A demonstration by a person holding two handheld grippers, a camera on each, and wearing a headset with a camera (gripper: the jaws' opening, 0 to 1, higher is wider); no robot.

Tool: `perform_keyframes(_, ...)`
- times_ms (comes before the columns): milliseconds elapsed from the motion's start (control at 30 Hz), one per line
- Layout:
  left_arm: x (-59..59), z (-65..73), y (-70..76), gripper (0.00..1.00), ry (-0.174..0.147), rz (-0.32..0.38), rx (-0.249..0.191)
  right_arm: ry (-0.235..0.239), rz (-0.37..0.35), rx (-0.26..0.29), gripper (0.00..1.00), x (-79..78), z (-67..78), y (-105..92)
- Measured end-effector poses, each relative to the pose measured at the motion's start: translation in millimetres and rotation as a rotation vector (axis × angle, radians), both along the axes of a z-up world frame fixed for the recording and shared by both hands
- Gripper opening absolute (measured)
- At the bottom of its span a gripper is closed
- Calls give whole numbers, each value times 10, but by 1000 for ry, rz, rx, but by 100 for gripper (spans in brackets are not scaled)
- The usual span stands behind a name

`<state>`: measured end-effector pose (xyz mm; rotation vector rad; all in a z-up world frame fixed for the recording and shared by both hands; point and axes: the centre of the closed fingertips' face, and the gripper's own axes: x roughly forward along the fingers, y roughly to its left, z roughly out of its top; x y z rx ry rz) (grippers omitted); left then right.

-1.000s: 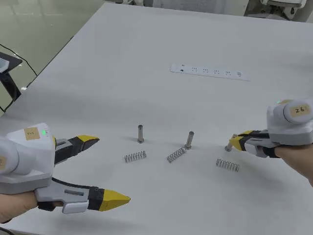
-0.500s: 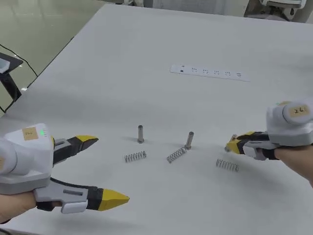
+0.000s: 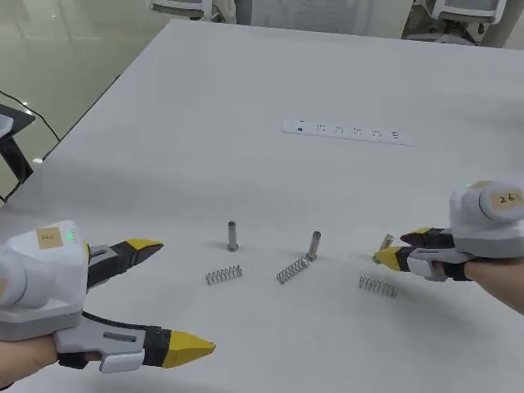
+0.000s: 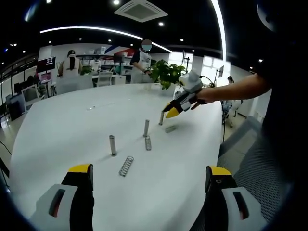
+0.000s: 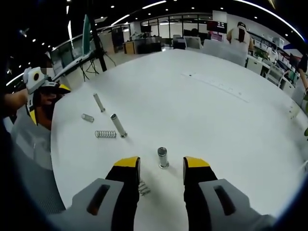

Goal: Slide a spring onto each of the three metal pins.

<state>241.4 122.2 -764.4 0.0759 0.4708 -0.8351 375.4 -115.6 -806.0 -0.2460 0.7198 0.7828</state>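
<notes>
springs lie flat on table (image 3: 246, 164), none threaded: left spring (image 3: 223, 275), middle spring (image 3: 291, 270), right spring (image 3: 377, 286), each near an upright pin (image 3: 232, 236). they look light, thin and squashy, likely to roll or flick away, so pinch softly across the coils near one end. left gripper (image 3: 182, 296) jaws wide apart, empty; right gripper (image 3: 401, 247) jaws apart either side of right pin (image 5: 162, 158), not clamped.

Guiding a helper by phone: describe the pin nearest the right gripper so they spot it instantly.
On the white table, nearer than the power strip, three metal pins stand in a row. It's the rightmost pin, at the tips of the yellow fingers of the right gripper; the other two stand alone.
</notes>
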Motion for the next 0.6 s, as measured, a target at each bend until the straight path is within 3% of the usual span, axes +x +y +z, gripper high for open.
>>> perform_keyframes(133,11,-1,7,94,2,1,1,-8,10,9,39,-32,29,-1)
perform_keyframes(600,51,26,-6,95,-2,4,-10,-114,114,41,54,-279,102,5)
